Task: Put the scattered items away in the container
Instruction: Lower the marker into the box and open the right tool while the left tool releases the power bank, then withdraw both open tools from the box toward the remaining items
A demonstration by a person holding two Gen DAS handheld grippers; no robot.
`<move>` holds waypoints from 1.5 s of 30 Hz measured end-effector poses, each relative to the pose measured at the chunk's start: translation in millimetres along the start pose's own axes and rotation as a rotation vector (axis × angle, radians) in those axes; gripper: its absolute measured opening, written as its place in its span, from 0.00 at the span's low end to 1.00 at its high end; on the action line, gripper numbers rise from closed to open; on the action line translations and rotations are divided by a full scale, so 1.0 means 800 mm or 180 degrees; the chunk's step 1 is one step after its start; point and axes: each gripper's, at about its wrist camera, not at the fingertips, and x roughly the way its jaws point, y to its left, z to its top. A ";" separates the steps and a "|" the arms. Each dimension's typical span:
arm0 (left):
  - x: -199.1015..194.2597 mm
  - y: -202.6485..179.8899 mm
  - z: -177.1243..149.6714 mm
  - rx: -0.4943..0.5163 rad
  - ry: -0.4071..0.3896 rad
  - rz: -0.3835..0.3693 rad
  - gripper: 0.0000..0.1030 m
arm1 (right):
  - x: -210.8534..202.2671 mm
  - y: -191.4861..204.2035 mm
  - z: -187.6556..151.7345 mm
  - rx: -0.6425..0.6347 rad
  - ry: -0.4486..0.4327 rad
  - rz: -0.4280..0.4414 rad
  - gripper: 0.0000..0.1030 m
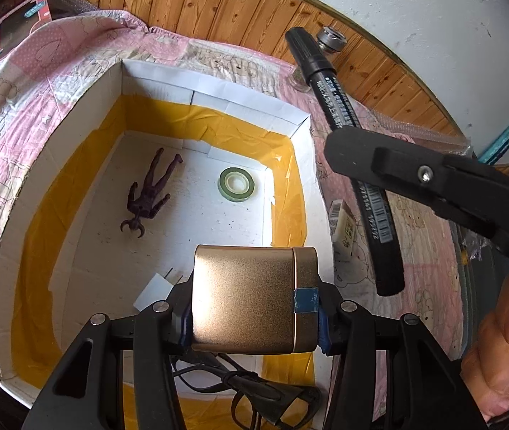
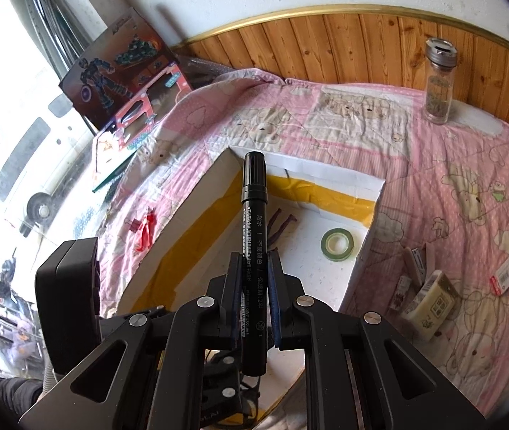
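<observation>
My left hand-held gripper (image 1: 254, 317) is clamped on a smooth gold metal tin (image 1: 254, 297), slippery-looking, so I'm squeezing its flat sides. Right hand-held gripper (image 2: 254, 268) pinches the stiff black marker pen (image 2: 253, 251) mid-barrel over the white cardboard box (image 2: 326, 173).

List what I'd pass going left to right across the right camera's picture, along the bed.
Toy box → red toy → marker in the right tongs → tape roll → soap bar → eraser.

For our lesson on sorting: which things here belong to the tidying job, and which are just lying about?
Job: box, gold tin in left tool, black marker in right tool, red figure, eraser.
Lying about: glass bottle, toy carton, quilt.
</observation>
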 end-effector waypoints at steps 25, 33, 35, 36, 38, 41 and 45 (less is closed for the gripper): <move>0.040 0.021 0.013 -0.0326 0.0321 0.0008 0.50 | 0.105 -0.023 0.036 -0.0223 0.0531 -0.0172 0.15; 0.036 0.025 0.016 -0.0231 0.0293 0.0068 0.50 | 0.110 -0.039 0.035 -0.0062 0.0517 -0.0176 0.22; 0.031 0.023 0.017 -0.0175 0.0239 0.0103 0.50 | 0.110 -0.037 0.032 -0.0067 0.0532 -0.0163 0.22; 0.028 0.022 0.018 -0.0149 0.0218 0.0113 0.50 | 0.110 -0.037 0.030 -0.0067 0.0535 -0.0158 0.22; 0.024 0.019 0.018 -0.0100 0.0190 0.0146 0.50 | 0.108 -0.035 0.026 -0.0071 0.0540 -0.0141 0.22; 0.019 0.014 0.015 -0.0003 0.0156 0.0245 0.50 | 0.103 -0.033 0.022 -0.0069 0.0535 -0.0135 0.22; 0.014 0.009 0.012 0.0097 0.0111 0.0326 0.50 | 0.094 -0.031 0.019 -0.0071 0.0516 -0.0153 0.22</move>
